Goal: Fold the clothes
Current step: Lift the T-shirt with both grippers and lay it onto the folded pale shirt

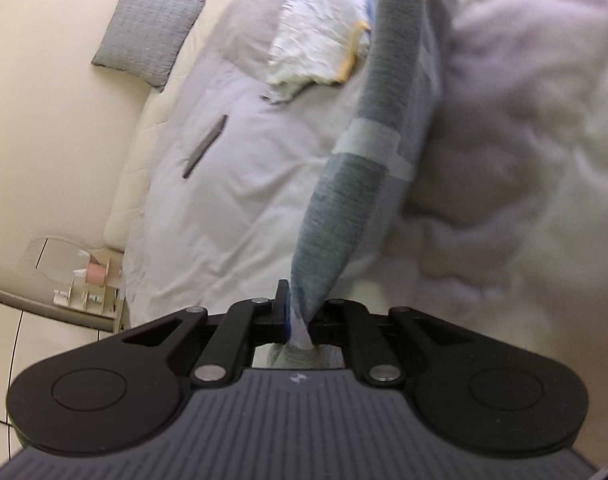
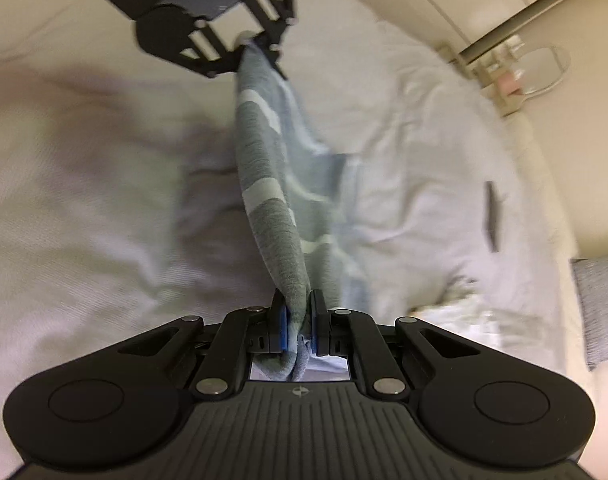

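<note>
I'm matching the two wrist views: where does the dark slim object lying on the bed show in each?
Left wrist: dark slim object lies left of centre on the duvet.
Right wrist: same object sits at right.
Shared landmark: grey striped garment stretched between both grippers.

grey cushion (image 1: 150, 32) — against cream wall | pale duvet (image 1: 240, 168) — rumpled | shelf with small bottles (image 1: 86, 280)

Black linkage fingers (image 2: 281, 322), blue pads (image 2: 282, 332), silver rivets, ribbed grey housing.

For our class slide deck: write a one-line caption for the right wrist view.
Both grippers, right gripper near and left gripper far, stretch a grey striped garment above the bed.
</note>
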The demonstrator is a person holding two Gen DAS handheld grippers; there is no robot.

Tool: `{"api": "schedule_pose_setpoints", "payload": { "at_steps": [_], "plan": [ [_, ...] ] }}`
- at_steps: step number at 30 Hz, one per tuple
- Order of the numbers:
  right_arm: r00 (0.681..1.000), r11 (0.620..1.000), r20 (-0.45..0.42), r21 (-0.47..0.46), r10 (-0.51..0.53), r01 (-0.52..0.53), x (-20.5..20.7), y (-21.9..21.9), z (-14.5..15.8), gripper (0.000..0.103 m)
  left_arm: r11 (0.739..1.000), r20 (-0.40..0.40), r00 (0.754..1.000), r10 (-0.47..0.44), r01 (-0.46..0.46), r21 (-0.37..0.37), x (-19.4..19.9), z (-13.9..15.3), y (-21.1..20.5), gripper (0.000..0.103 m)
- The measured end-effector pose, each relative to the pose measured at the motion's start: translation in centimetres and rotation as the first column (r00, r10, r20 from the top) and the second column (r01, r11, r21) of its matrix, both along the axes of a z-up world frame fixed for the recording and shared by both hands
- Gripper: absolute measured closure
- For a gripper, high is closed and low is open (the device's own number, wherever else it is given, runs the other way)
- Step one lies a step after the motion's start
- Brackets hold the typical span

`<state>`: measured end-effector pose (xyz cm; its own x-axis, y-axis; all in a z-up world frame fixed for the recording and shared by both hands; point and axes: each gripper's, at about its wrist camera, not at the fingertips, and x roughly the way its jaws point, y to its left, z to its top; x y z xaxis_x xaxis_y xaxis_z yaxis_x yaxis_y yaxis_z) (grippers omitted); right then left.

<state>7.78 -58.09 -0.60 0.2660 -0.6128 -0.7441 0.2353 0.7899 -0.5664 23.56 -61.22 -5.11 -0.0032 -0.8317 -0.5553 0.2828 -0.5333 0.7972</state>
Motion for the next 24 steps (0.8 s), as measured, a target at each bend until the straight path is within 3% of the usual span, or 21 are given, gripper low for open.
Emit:
{"api": "schedule_pose_setpoints", "payload": {
  "at_steps": [8, 18, 22, 24],
  "plan": [
    [0.999, 0.998, 0.034, -0.061, 0.022, -0.019, -5.6, -3.9, 6.6, 0.095, 0.995, -0.044, 0.994, 0.097, -0.097, -0.001, -6.6, 7.4, -4.2, 0.098],
    [0.994, 0.987, 0.101, -0.159, 0.05, -0.034, -17.0, -17.2, 11.7, 0.095, 0.976, -0.143, 0.973, 0.182, -0.196, -0.091, -19.8, 14.1, -17.0, 0.098],
    [0.991, 0.959, 0.116, -0.281, 0.072, -0.036, -22.3, -24.0, 13.5, 0.095, 0.96, -0.183, 0.96, 0.212, -0.24, -0.144, -25.6, 13.6, -21.2, 0.098],
    [0.989, 0.944, 0.125, -0.329, 0.078, -0.033, -24.5, -26.5, 13.6, 0.095, 0.965, -0.181, 0.959, 0.217, -0.238, -0.105, -28.1, 10.6, -22.3, 0.098]
  ]
}}
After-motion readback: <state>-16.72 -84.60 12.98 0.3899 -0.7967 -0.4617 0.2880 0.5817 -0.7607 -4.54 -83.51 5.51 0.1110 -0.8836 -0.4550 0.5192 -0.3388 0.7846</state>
